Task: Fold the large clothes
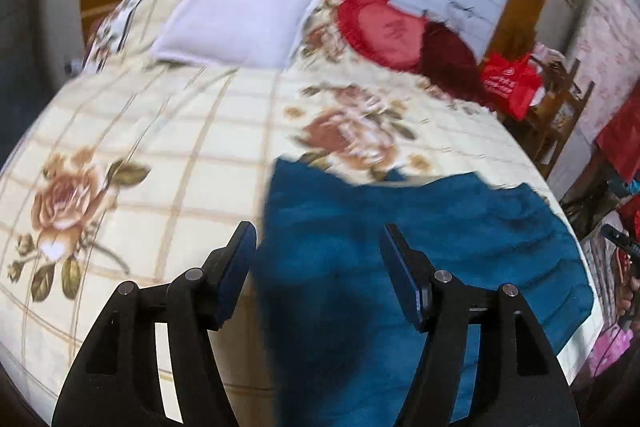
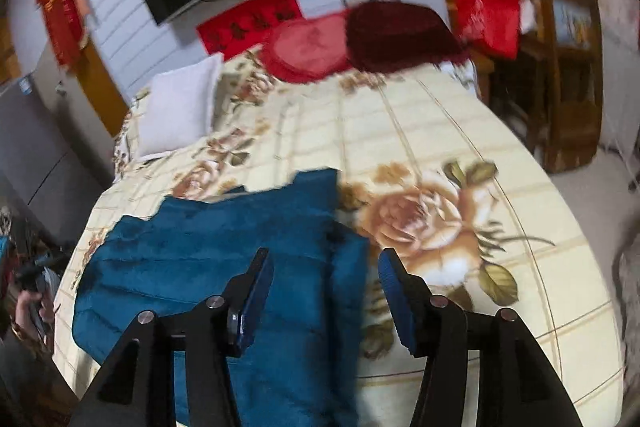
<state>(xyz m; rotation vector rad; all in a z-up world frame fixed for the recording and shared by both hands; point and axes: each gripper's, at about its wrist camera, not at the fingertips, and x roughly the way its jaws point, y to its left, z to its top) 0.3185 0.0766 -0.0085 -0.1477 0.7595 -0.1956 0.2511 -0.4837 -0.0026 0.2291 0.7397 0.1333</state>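
Left gripper point(image 1: 318, 247) and right gripper point(image 2: 326, 265): jaws apart, nothing clamped. Plush teal-blue garment point(image 1: 400, 247) lies flat on the near edge of the cream floral-print bedspread point(image 1: 160, 147) (frames blurred). Far: white square pillow point(image 1: 236, 15), red round cushion point(image 1: 380, 31).

blue garment point(image 2: 224, 267) on bed point(image 2: 500, 155), R gripper point(image 2: 326, 267) jaws apart
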